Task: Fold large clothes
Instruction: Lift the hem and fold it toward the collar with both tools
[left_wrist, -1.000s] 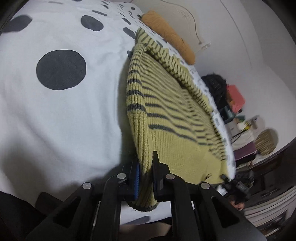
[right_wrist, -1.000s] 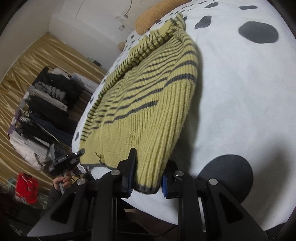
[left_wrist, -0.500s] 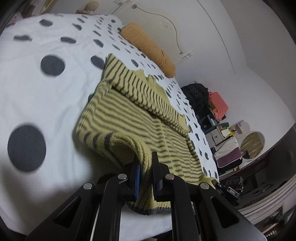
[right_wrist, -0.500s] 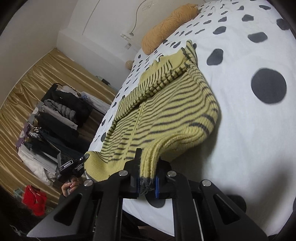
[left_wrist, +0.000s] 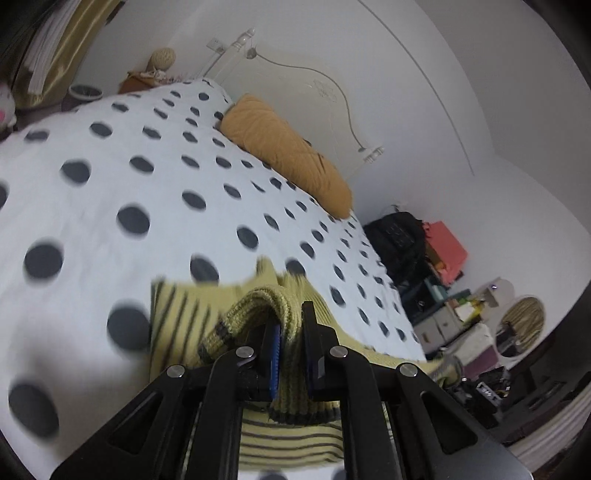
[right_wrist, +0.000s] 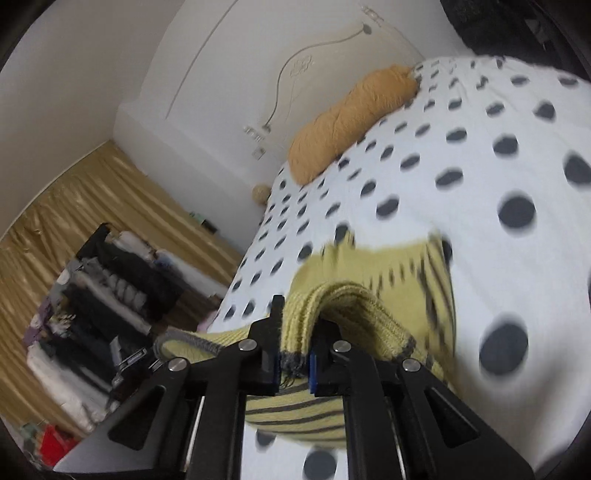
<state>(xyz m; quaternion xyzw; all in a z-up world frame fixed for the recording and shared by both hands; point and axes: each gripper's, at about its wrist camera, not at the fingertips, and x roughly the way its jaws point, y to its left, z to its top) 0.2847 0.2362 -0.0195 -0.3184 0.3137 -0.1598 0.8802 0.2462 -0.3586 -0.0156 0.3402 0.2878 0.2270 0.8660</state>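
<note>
A yellow knit sweater with dark grey stripes (left_wrist: 184, 325) lies doubled over on the white polka-dot bed (left_wrist: 110, 177). My left gripper (left_wrist: 291, 325) is shut on its ribbed hem, which bulges up between the fingers. In the right wrist view the same sweater (right_wrist: 406, 280) shows, and my right gripper (right_wrist: 297, 332) is shut on the other hem corner. Both hold the hem above the lower sweater layer, carried toward the pillow end. The rest of the sweater is hidden under the grippers.
An orange pillow (left_wrist: 288, 155) lies at the white headboard (left_wrist: 295, 74). A black bag (left_wrist: 399, 236) and cluttered boxes stand beside the bed. A rack of clothes (right_wrist: 103, 295) and gold curtains (right_wrist: 74, 206) are on the other side.
Both grippers have carried the hem forward over the sweater toward the pillow. The sweater has gone from spread out to doubled over itself, and more bare bed shows ahead.
</note>
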